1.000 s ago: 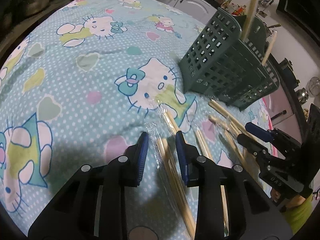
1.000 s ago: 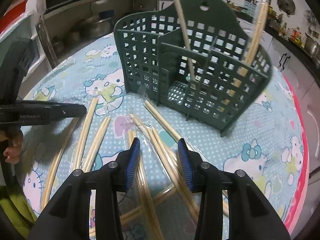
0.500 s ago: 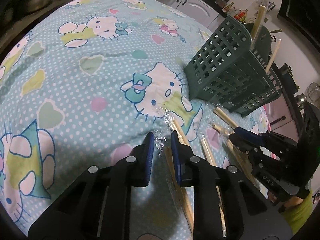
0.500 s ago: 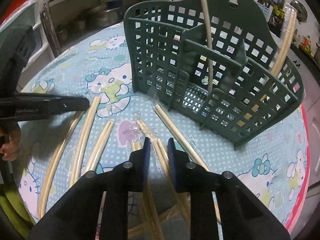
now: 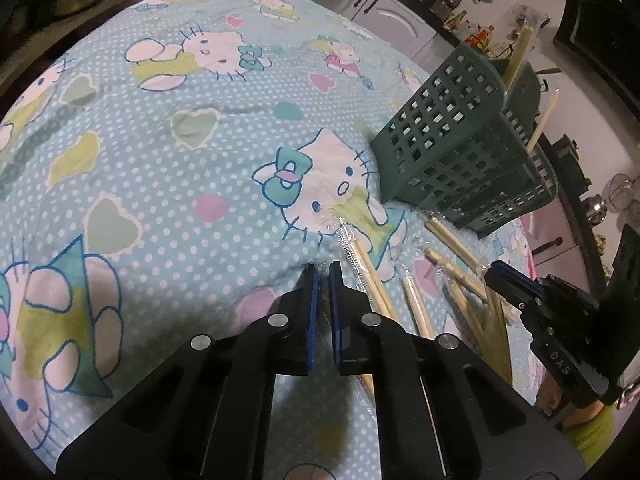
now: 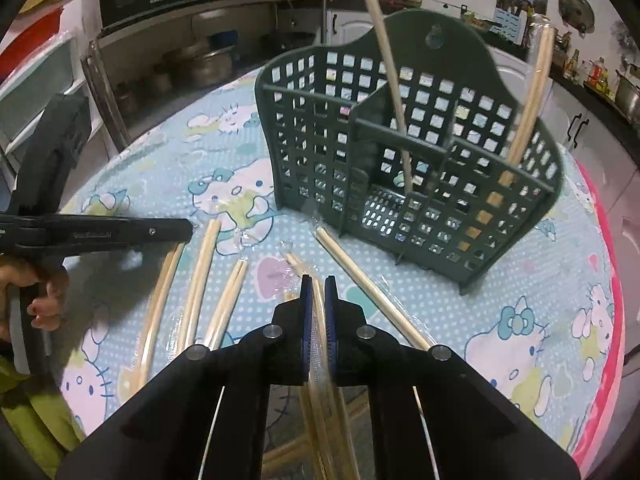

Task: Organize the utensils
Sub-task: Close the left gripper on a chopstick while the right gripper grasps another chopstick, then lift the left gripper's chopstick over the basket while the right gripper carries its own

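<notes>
Several plastic-wrapped pairs of wooden chopsticks point(image 6: 200, 280) lie on the Hello Kitty tablecloth in front of a dark green slotted utensil basket point(image 6: 420, 160) that holds two upright chopstick pairs point(image 6: 528, 96). My right gripper point(image 6: 319, 280) is shut on one wrapped chopstick pair point(image 6: 294, 262), which runs back between its fingers. My left gripper point(image 5: 324, 268) is shut, with its tips at the plastic end of another wrapped pair point(image 5: 368, 272); whether it pinches the wrapper I cannot tell. The basket point(image 5: 460, 148) stands to the right ahead in the left wrist view.
The tablecloth point(image 5: 160, 140) covers a round table with a pink rim point(image 6: 612, 280) at the right. Kitchen counters, pots and cabinets ring the table. The right gripper point(image 5: 504, 280) shows in the left wrist view.
Both grippers have closed from open: the right onto a wrapped chopstick pair, the left at the wrapper end of another pair. Both moved slightly forward.
</notes>
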The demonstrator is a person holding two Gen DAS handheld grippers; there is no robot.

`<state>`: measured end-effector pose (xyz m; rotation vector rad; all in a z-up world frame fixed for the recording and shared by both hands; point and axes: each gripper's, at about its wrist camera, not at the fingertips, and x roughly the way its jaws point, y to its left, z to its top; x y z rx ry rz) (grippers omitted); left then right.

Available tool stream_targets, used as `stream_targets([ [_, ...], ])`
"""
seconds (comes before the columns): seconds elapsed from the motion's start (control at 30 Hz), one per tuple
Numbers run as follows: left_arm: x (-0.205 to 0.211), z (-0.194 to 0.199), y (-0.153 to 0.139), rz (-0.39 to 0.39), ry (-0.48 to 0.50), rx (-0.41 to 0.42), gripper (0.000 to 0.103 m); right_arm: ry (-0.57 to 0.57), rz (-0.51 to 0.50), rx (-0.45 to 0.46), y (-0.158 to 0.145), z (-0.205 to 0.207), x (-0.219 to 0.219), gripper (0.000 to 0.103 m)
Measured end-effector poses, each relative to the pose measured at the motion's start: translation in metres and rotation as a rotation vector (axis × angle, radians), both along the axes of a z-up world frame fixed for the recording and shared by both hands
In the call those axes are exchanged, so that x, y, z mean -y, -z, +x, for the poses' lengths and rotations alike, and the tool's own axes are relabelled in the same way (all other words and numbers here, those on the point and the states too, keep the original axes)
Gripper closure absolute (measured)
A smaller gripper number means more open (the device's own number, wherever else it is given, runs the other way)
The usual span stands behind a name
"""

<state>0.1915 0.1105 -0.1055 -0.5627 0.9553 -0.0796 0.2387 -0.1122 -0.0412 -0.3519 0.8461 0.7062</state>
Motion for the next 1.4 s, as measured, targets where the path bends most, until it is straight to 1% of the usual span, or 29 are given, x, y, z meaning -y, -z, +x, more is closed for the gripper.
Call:
stream_targets([
  [0.13,-0.003,-0.009,-0.014,-0.003,-0.006,0.05,0.1,0.017,0.048,0.009,-0.012,-0.006,0.01,0.097],
  [0.3,-0.006,-0.017,-0.041,0.004,-0.013,0.124,0.101,0.029,0.114,0.04,-0.033,-0.017,0.022,0.097],
  [0.4,0.0,-0.021,-0.059,0.008,0.001,0.17,0.101,0.039,0.148,0.067,-0.048,-0.023,0.03,0.098],
  [0.63,0.029,-0.019,-0.1,0.039,0.076,0.261,0.102,0.049,0.222,0.142,-0.083,-0.039,0.047,0.098],
  [0.8,0.05,-0.016,-0.121,0.064,0.123,0.305,0.102,0.056,0.257,0.187,-0.102,-0.047,0.059,0.099],
  [0.93,0.067,-0.011,-0.138,0.084,0.159,0.333,0.103,0.064,0.277,0.208,-0.11,-0.051,0.063,0.099],
  [1.07,0.076,-0.008,-0.151,0.089,0.179,0.361,0.103,0.08,0.302,0.232,-0.118,-0.053,0.069,0.099],
  [1.23,0.086,-0.002,-0.17,0.084,0.193,0.402,0.103,0.103,0.34,0.262,-0.135,-0.054,0.078,0.099],
  [1.4,0.097,0.004,-0.192,0.096,0.212,0.45,0.103,0.12,0.377,0.3,-0.153,-0.051,0.085,0.099],
])
